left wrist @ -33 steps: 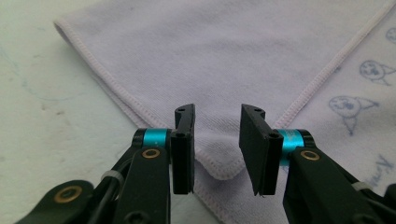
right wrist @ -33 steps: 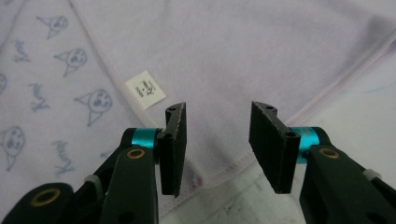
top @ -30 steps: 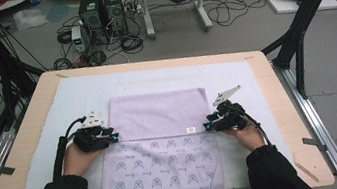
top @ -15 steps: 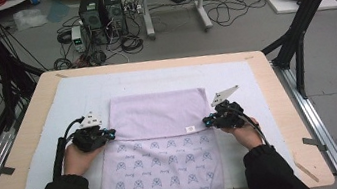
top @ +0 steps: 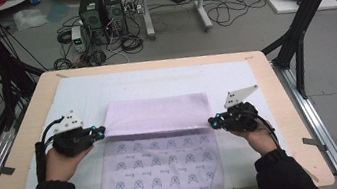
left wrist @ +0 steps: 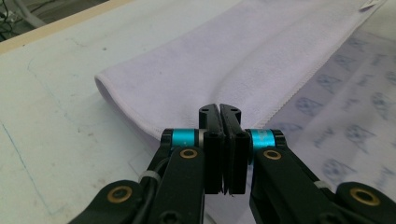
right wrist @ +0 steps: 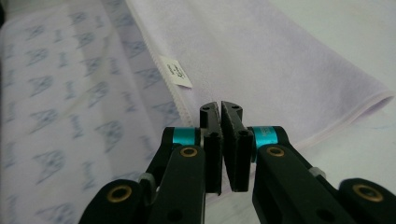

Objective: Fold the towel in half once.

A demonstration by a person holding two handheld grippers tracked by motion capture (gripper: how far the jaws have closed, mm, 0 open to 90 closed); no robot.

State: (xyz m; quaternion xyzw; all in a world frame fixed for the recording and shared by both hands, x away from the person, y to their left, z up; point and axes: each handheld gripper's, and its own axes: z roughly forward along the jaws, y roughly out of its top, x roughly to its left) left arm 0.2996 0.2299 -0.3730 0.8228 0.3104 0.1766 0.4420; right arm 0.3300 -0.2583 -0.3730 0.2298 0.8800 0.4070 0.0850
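Both grippers clenched now: left gripper (top: pixel 100 130) pinching the towel (top: pixel 157 114) at its left fold corner, right gripper (top: pixel 213 122) pinching the right corner, jaws just closed.

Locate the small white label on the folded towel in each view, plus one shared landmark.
High view: white label sits on the folded flap's near edge, right end, just left of the right hand-held gripper.
Left gripper view: label at the top right corner, far end of the hem.
Right gripper view: label above the shut jaws, centre left.
Shared landmark: the stitched hem between plain and patterned cloth.
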